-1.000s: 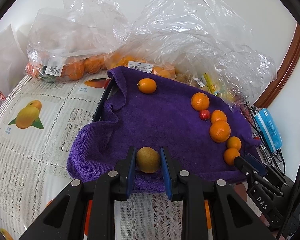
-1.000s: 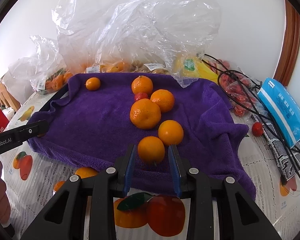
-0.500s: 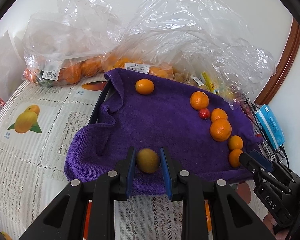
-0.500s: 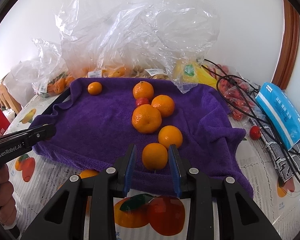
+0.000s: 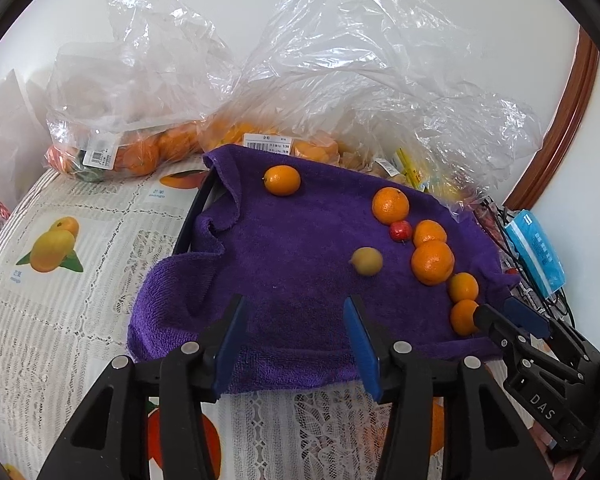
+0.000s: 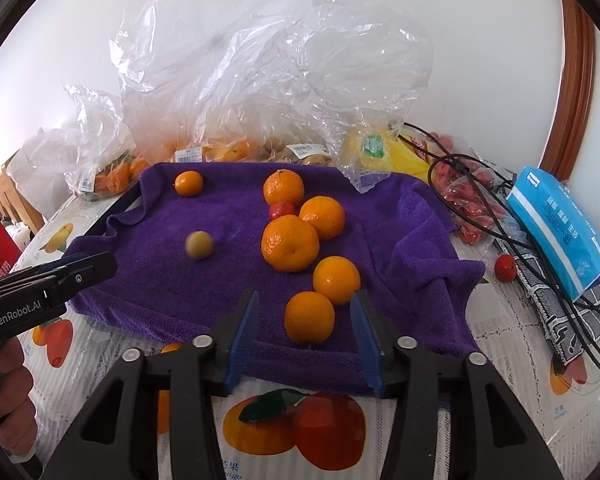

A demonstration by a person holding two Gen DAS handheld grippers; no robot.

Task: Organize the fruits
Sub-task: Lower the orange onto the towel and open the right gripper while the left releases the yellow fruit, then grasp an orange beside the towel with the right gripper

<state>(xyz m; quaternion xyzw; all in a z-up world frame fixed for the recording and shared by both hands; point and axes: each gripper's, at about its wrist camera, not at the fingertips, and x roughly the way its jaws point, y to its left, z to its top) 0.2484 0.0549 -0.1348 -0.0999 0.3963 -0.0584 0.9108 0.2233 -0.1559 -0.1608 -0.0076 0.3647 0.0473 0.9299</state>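
On the purple towel [image 5: 300, 264]: a blurred yellow-green fruit [image 5: 366, 261], clear of the left gripper [image 5: 296, 334], jaws apart. Between the spread fingers of the right gripper [image 6: 306, 330], untouched: one orange [image 6: 309, 317].

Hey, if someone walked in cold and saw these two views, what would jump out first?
The purple towel with a chain of oranges running down its right half. A blurred yellowish fruit lies alone mid-towel, ahead of the open left gripper; the right gripper stands open around the nearest orange.

Fruit-print tablecloth [image 5: 80, 288], purple towel [image 5: 300, 264], plastic fruit bags [image 6: 260, 92], blue packet [image 6: 556, 224]
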